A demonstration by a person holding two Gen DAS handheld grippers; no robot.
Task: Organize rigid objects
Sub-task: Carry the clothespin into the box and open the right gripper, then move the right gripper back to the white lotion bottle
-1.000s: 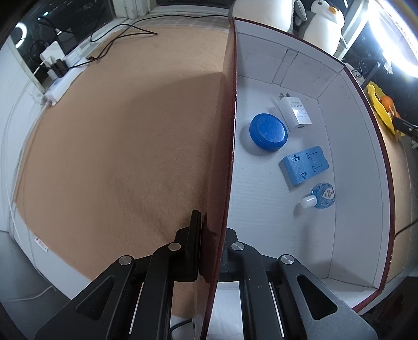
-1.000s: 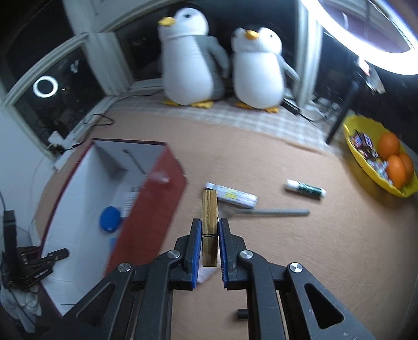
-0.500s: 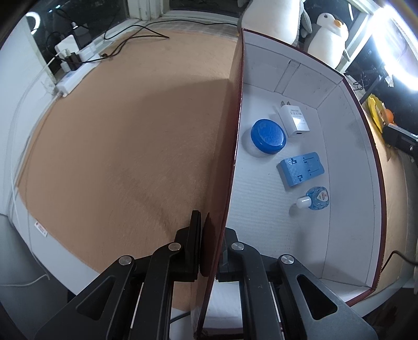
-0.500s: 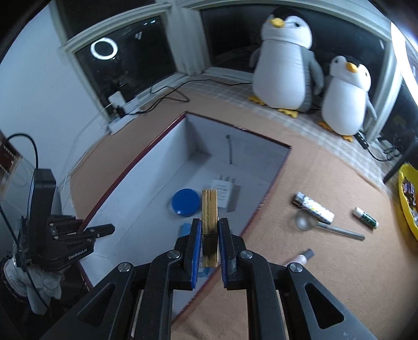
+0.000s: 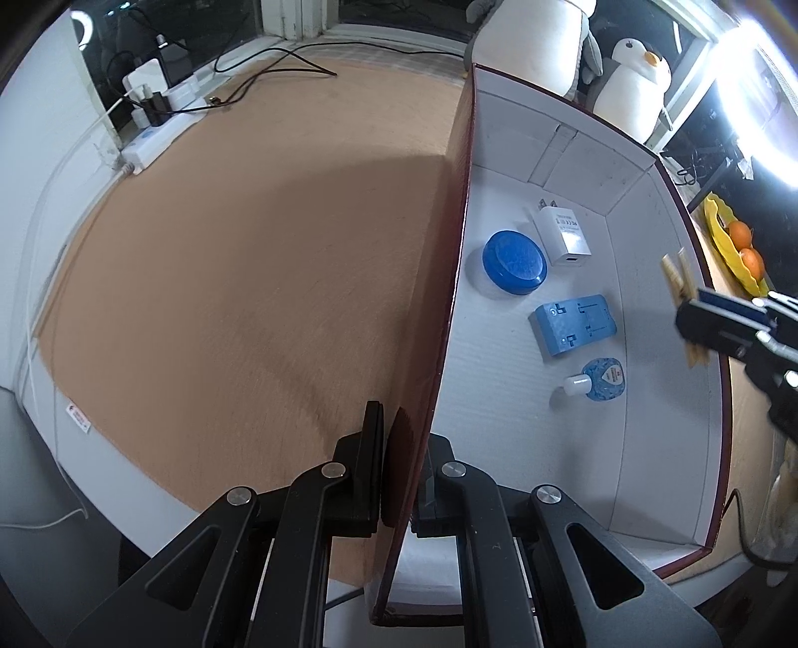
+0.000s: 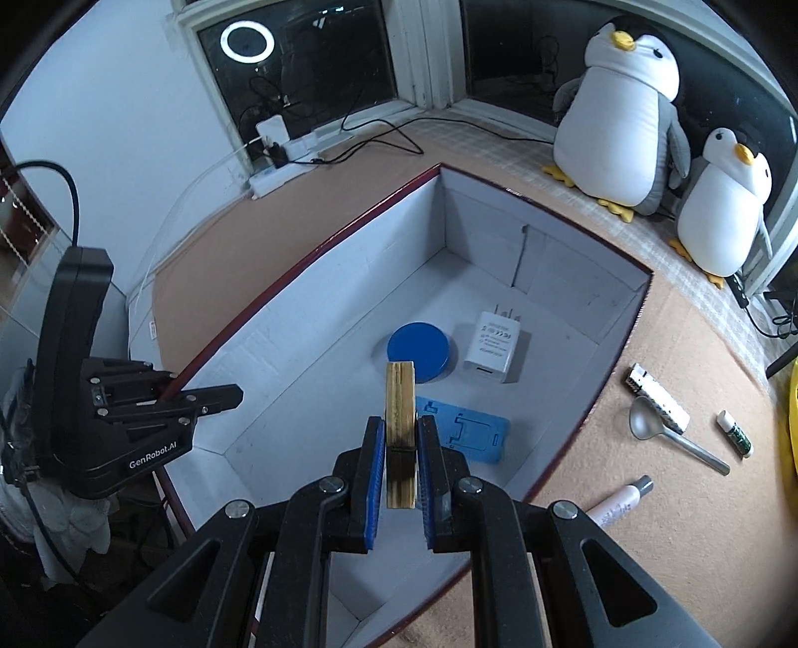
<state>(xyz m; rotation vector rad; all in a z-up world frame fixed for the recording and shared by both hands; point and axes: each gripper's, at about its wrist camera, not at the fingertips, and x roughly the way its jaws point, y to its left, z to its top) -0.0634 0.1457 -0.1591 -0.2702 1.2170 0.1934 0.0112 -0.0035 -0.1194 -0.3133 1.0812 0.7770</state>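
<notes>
Desk: a tan, felt-like cover is spread over the desk, with a pale checked cloth laid along its far edge.
Box: a white-lined box with dark red outer walls is set on the desk, open at the top.
Left hand-held gripper: closed on the near left wall of the box, one finger outside and one inside.
Right hand-held gripper: a wooden clothespin is clamped between its blue pads and held above the box interior.
Box contents: a blue round lid, a white charger, a blue flat holder and a small blue bottle are laid on the floor of the box.
Desk, right of box: a spoon, a white tube and a glue stick are left outside.
Room: dark windows are seen at the far side, a ring light reflected in one; a power strip with cables lies at the far left; two plush penguins are seated at the far right.
</notes>
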